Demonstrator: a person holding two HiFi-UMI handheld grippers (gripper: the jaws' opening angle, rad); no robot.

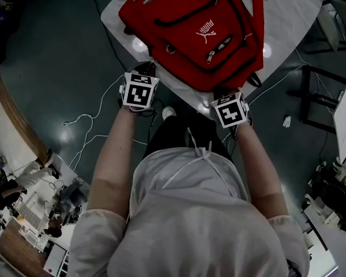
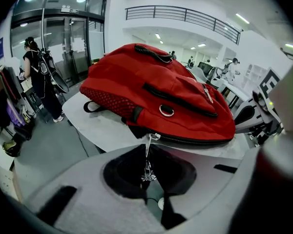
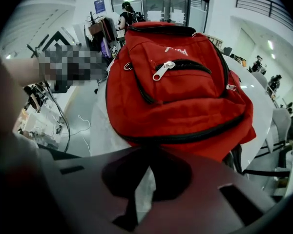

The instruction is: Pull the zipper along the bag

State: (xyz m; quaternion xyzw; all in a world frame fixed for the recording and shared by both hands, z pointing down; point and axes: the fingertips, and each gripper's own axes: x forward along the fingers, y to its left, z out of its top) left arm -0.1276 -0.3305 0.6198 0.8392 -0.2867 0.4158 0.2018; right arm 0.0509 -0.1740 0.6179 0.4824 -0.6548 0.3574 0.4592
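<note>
A red backpack (image 1: 196, 33) lies flat on a white table (image 1: 288, 10). Both grippers sit at its near edge. My left gripper (image 1: 145, 71) is at the bag's left corner. In the left gripper view the left gripper (image 2: 147, 172) is shut on a thin metal zipper pull (image 2: 147, 155). The pull hangs from the slider (image 2: 153, 136) on the black zipper track (image 2: 195, 140). My right gripper (image 1: 230, 96) is at the right corner. In the right gripper view its tips (image 3: 149, 155) meet at the backpack's (image 3: 176, 96) lower edge, seemingly pinching the fabric just under the black zipper seam.
The table's (image 2: 102, 126) front edge runs just under the bag. White cables (image 1: 86, 126) trail on the dark floor to the left, and a black frame (image 1: 317, 91) stands to the right. A person (image 2: 39, 77) stands far back by the glass doors.
</note>
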